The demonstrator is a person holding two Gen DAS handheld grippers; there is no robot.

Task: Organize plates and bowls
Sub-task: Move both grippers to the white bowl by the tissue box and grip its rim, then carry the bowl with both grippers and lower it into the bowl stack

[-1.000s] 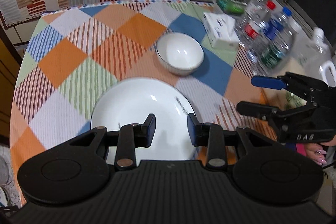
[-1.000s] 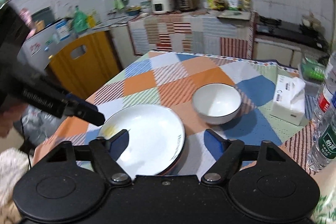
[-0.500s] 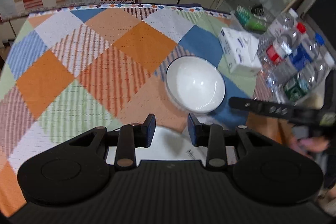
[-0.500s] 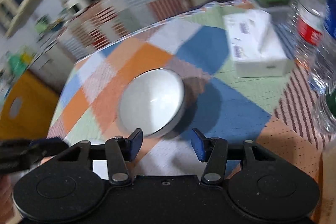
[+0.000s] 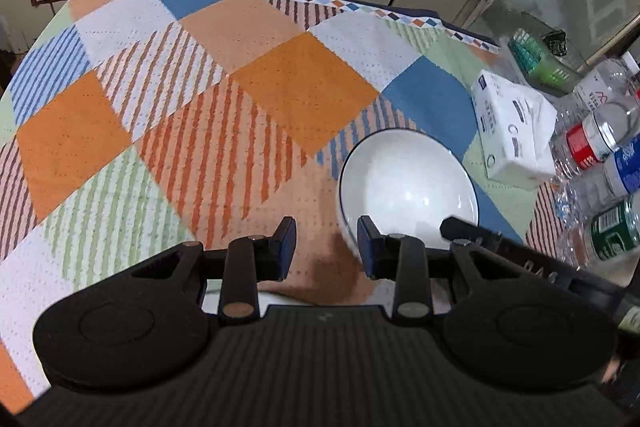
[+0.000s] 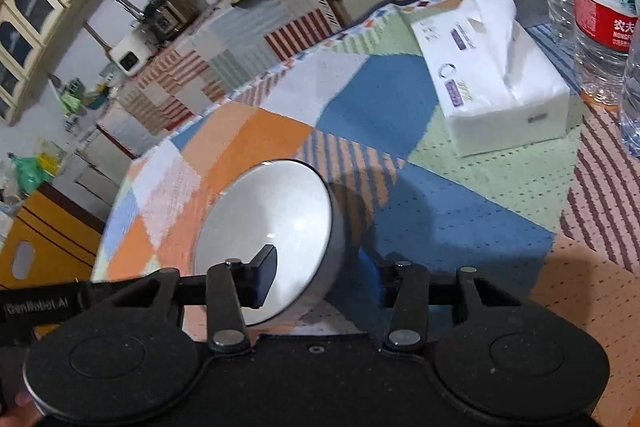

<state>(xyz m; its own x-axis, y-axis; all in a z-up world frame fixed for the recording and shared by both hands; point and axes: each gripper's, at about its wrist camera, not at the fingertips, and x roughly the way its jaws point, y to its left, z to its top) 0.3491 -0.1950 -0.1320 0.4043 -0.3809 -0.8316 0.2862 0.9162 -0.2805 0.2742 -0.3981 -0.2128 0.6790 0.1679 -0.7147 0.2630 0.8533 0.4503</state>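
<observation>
Straddling the bowl (image 6: 272,223) rim at lower centre, the right gripper (image 6: 316,277) is closing to lift it; the left gripper (image 5: 326,247) is held part-open, empty.

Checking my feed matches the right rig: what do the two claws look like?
Both are matte black plastic with blue pads. The left claw has a ribbed body, two round housings and silver pivot pins. The right claw matches. White "GenRobot.AI" lettering marks a black bar at the right view's left edge.

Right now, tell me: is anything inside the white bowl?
No: in the left wrist view the white bowl shows only a bare, glossy interior, with nothing lying in it.
</observation>
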